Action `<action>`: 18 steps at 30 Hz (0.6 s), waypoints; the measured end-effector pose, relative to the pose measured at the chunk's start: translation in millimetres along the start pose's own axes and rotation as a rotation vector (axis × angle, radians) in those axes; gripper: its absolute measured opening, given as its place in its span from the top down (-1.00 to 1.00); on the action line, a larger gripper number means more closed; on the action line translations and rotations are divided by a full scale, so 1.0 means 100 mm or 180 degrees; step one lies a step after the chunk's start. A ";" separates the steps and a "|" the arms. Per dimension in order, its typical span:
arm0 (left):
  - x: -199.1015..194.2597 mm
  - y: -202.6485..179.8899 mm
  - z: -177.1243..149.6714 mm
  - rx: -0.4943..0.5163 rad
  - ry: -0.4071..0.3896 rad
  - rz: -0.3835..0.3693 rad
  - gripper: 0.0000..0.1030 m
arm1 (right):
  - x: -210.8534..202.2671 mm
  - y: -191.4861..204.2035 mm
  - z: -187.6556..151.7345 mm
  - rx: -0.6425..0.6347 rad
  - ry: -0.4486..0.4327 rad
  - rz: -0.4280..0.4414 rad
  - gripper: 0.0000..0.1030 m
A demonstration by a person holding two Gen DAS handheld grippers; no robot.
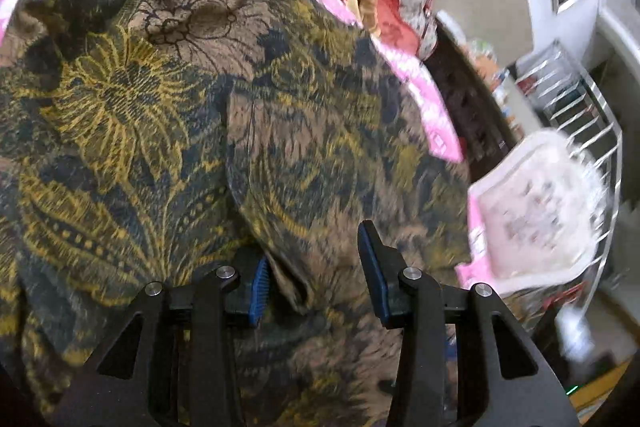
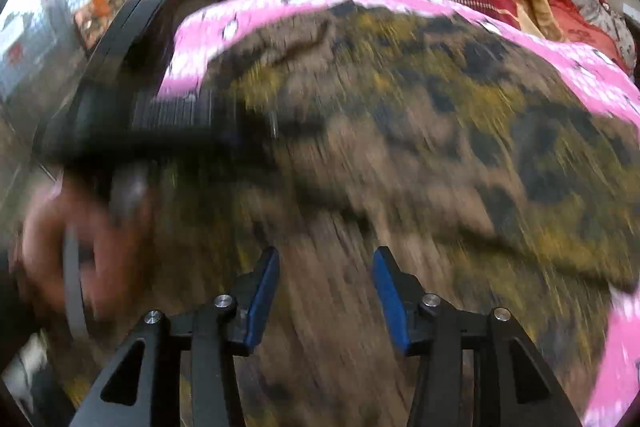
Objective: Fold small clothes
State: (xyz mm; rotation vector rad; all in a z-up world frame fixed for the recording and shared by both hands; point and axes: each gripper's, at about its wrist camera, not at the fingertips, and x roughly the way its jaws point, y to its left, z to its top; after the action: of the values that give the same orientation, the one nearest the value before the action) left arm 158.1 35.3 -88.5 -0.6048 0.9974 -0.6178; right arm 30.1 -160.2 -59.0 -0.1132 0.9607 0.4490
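Left wrist view: your left gripper [image 1: 316,267] angled down, jaws apart astride a fold | right gripper [image 2: 326,291] jaws apart, empty | brown floral printed garment [image 1: 160,99], soft, creased.

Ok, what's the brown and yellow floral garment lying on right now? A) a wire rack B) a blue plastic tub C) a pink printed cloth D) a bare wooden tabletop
C: the pink printed cloth shows as a border around the edges of the brown and yellow floral garment in both wrist views, so the garment is spread on top of it.
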 end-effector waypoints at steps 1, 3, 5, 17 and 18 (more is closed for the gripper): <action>0.00 0.01 0.03 -0.0024 -0.0012 0.0000 0.22 | -0.01 -0.01 -0.09 -0.0060 -0.0041 -0.0067 0.09; 0.02 0.03 0.07 -0.0092 -0.0049 0.0030 0.23 | -0.07 -0.05 -0.30 -0.0083 -0.0237 -0.0159 0.05; 0.01 0.04 0.08 -0.0171 -0.0096 0.0093 0.34 | -0.10 -0.06 -0.34 -0.0025 -0.0327 -0.0245 -0.05; -0.71 -0.50 -0.03 0.0425 -0.0577 0.0635 0.94 | -0.03 0.07 -0.32 -0.0218 -0.0365 -0.0637 -0.18; -0.86 -0.50 0.01 0.0471 -0.0638 0.0672 0.94 | -0.03 0.07 -0.32 -0.0225 -0.0365 -0.0645 -0.18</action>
State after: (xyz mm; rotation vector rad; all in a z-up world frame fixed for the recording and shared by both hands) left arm 114.6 63.1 -3.6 -0.4149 0.8069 -0.4303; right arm 0.6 -164.0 -74.2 -0.2439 0.8116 0.2993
